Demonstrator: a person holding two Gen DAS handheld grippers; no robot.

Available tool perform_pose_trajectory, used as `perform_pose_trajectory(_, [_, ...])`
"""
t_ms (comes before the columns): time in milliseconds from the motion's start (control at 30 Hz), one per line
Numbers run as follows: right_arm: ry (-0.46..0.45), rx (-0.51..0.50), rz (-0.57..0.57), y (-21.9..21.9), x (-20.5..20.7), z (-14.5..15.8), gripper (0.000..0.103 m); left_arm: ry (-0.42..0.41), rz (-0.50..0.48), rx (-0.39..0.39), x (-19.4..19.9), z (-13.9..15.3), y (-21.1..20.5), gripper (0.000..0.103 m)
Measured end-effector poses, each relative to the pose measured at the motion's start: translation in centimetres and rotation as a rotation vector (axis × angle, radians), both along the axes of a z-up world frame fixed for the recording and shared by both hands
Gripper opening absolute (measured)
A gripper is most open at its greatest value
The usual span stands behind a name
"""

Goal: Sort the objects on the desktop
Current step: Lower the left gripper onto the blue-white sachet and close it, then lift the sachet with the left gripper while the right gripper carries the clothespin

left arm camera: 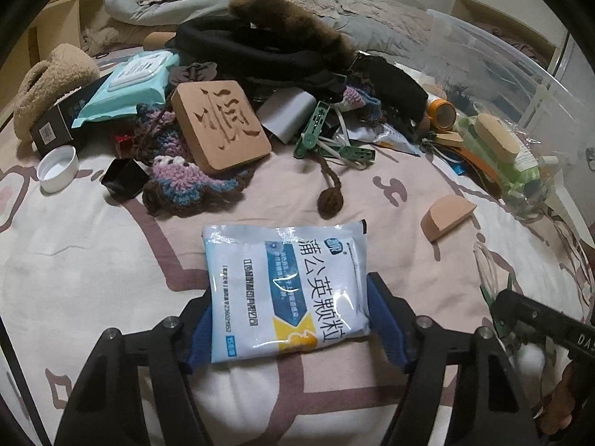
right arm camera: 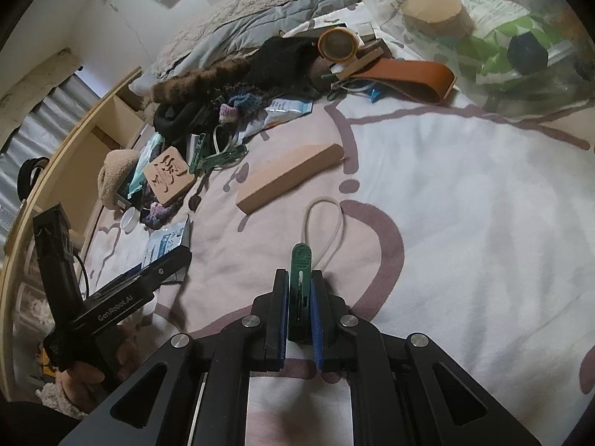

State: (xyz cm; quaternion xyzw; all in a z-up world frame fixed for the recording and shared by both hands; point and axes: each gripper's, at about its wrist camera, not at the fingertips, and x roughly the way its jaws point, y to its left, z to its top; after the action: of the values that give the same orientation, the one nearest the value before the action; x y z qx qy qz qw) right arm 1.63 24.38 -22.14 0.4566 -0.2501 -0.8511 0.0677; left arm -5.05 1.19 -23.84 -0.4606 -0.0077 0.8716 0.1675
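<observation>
A white-and-blue medicine sachet point(left arm camera: 286, 290) lies on the bed, pinched at its sides by the left gripper point(left arm camera: 290, 319) fingers. It looks light, soft, slippery. Beside it, the right gripper point(right arm camera: 300, 308) clamps a green clothes peg point(right arm camera: 299, 290).

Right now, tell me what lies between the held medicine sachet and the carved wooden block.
In the left wrist view, between the medicine sachet in the left gripper and the carved wooden block lie the crocheted piece and bare bedsheet.
</observation>
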Motion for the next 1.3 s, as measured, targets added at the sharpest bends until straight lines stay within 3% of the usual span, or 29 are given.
perform_pose_trajectory(167, [0.029, 0.027, 0.006, -0.1, -0.1, 1.0, 0.01, 0.013, -0.004, 0.002, 0.1, 0.6, 0.0, 0.072])
perform_pose_trajectory(433, [-0.063, 0.017, 0.017, -0.5, -0.8, -0.7, 0.01, 0.044, -0.018, -0.016, 0.6, 1.5, 0.2, 0.072])
perform_pose_trajectory(633, [-0.078, -0.012, -0.008, -0.2, -1.5, -1.1, 0.01, 0.045, -0.033, -0.031, 0.8, 1.3, 0.5, 0.072])
perform_pose_trajectory(800, [-0.038, 0.025, 0.011, -0.5, -1.4, -0.8, 0.01, 0.051, -0.036, -0.032, 0.9, 1.4, 0.7, 0.072])
perform_pose_trajectory(1067, [0.03, 0.036, 0.006, -0.3, -1.2, 1.8, 0.01, 0.066, -0.032, -0.021, 0.6, 2.5, 0.5, 0.072])
perform_pose_trajectory(1300, [0.091, 0.048, 0.012, 0.0, -0.9, 5.3, 0.01, 0.119, -0.018, -0.018, 0.7, 5.5, 0.9, 0.072])
